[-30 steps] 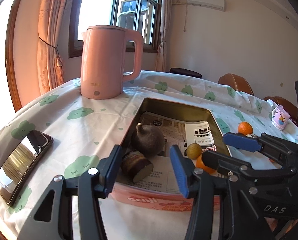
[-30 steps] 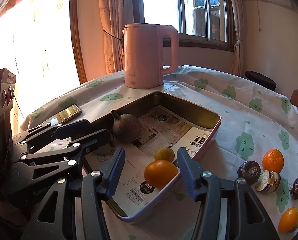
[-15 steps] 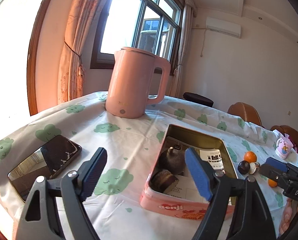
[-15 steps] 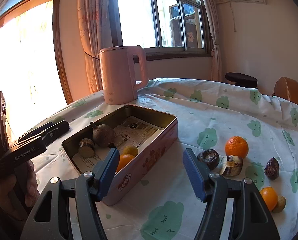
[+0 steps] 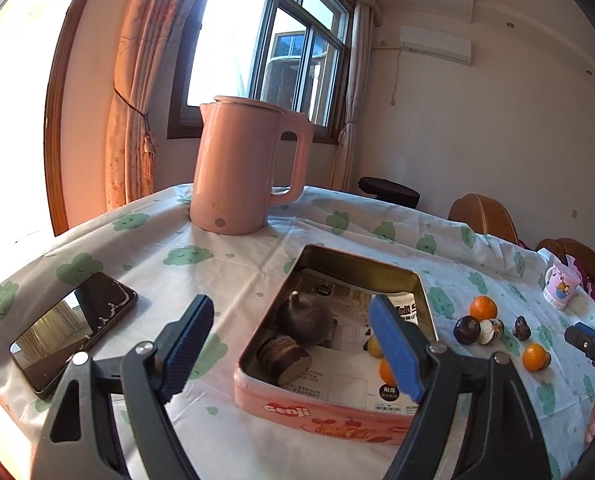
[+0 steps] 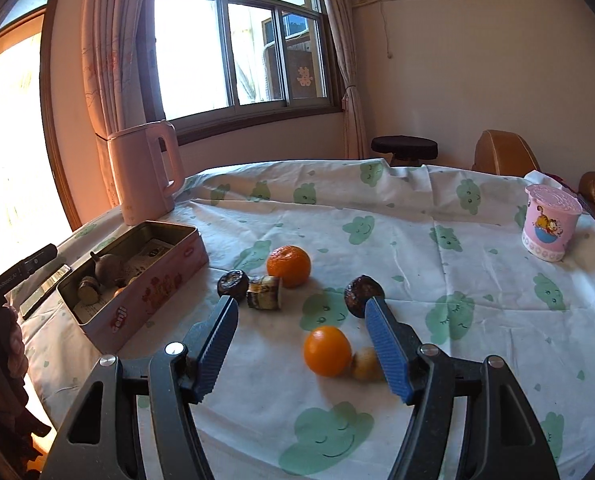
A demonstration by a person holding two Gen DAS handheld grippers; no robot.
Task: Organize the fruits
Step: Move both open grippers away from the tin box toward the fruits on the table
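I hold my right gripper (image 6: pixel 299 350) with its fingers spread wide and empty, low over the tablecloth (image 6: pixel 437 248), because the small orange (image 6: pixel 326 351) lies right between them, touching a pale little fruit (image 6: pixel 364 363) at its side. I judge this is my next pick. The tin (image 6: pixel 145 304) sits toward the table's left edge near the pink kettle (image 6: pixel 145 172), already carrying several fruits, so it is the collecting place. A bigger orange (image 6: pixel 288 266), two dark fruits and a cut piece wait on the cloth beyond. My left gripper (image 5: pixel 293 354) hangs parted and empty above the tin's near end, leaving it clear for the drop.
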